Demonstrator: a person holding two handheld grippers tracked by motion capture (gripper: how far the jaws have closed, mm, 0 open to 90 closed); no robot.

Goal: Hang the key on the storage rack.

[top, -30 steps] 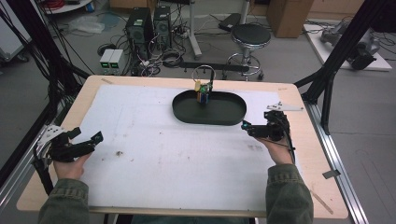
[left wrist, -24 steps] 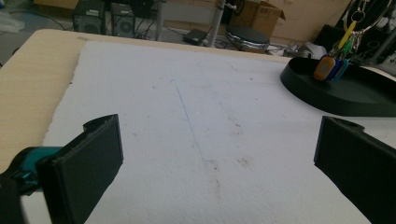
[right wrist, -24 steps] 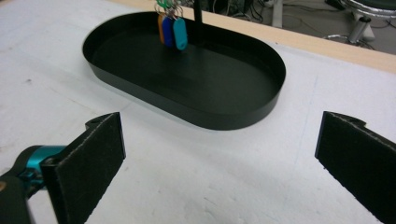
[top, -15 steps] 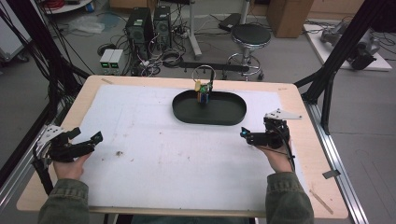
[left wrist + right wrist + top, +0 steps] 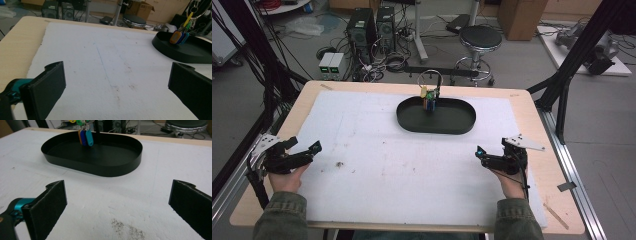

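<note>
Both grippers, left [image 5: 312, 148] and right [image 5: 480, 152], rest open near tray [image 5: 437, 127].

Beyond the table — a round stool [image 5: 480, 38], two computer towers [image 5: 373, 25] and tangled cables [image 5: 392, 60] on the floor

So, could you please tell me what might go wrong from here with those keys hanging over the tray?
The key tags hang from a thin stand at the black tray's far rim; a reaching tool could tip it. The right tool must clear the near wall, which it might nudge.
</note>
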